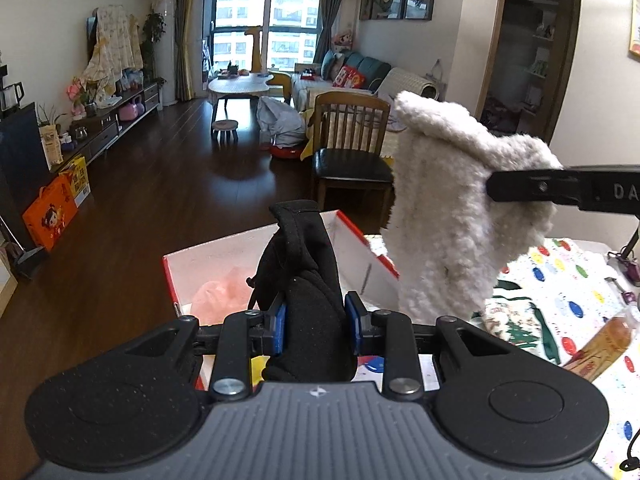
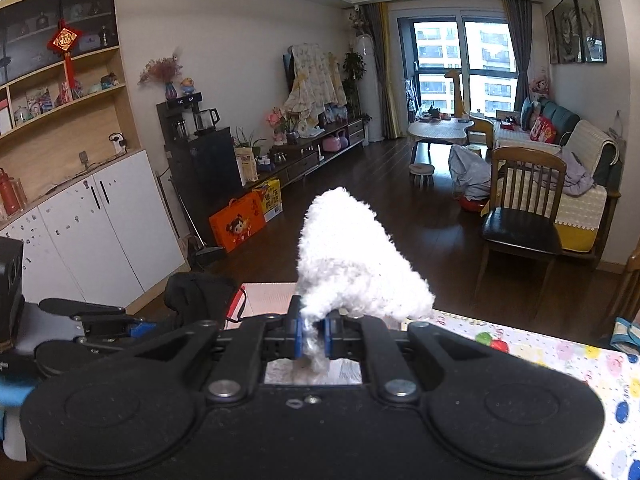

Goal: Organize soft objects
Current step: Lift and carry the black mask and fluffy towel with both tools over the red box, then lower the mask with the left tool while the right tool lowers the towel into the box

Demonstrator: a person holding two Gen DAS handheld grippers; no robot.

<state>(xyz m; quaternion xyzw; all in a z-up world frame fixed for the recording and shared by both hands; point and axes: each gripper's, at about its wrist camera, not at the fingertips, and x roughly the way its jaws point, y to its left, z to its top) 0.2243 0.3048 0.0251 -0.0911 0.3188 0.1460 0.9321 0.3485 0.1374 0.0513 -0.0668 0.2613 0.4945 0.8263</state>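
My left gripper [image 1: 315,326] is shut on a black glove [image 1: 304,264] and holds it upright over the near edge of a red-rimmed white box [image 1: 352,240]. A pink soft item [image 1: 224,294] lies inside the box. My right gripper [image 2: 313,338] is shut on a white fluffy cloth [image 2: 352,264], held up in the air; in the left wrist view the cloth [image 1: 452,208] hangs to the right of the box with a right finger [image 1: 560,190] across it. The left gripper and the black glove [image 2: 200,292] show at the left of the right wrist view.
The table wears a white cloth with coloured dots [image 1: 568,280]; a green-patterned fabric [image 1: 516,324] and a snack packet [image 1: 600,344] lie on it. A wooden chair [image 1: 352,148] stands beyond the table. Dark wood floor [image 1: 160,200] lies to the left.
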